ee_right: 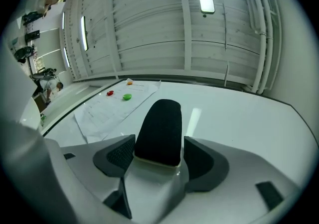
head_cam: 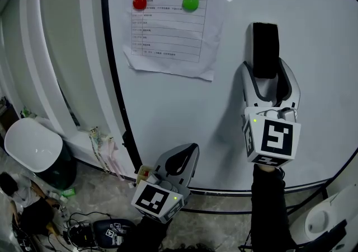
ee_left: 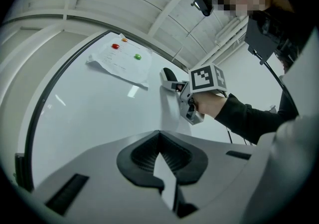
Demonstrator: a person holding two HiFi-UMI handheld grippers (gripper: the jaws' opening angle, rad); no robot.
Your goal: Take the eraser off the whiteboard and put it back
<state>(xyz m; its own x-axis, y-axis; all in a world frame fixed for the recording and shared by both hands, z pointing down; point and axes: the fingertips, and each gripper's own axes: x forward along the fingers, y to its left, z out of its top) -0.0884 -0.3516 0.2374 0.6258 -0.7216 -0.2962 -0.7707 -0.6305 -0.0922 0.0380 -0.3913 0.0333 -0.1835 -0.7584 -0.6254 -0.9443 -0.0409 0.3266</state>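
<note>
The black eraser [head_cam: 265, 49] stands upright against the whiteboard [head_cam: 168, 105], right of a taped paper sheet [head_cam: 170, 15]. My right gripper [head_cam: 267, 77] is shut on the eraser's lower half, one jaw on each side; the eraser's top sticks out above the jaws. In the right gripper view the eraser [ee_right: 159, 128] fills the gap between the dark pads [ee_right: 117, 154]. My left gripper [head_cam: 190, 147] is shut with nothing in it, low by the board's bottom edge. From the left gripper view [ee_left: 159, 133] the eraser [ee_left: 169, 74] shows far off.
A red magnet [head_cam: 139, 3] and a green magnet [head_cam: 190, 3] pin the paper. The board's black frame [head_cam: 114, 66] runs down the left. A white round-topped bin [head_cam: 33, 144] and cables [head_cam: 84, 228] lie on the floor at the lower left.
</note>
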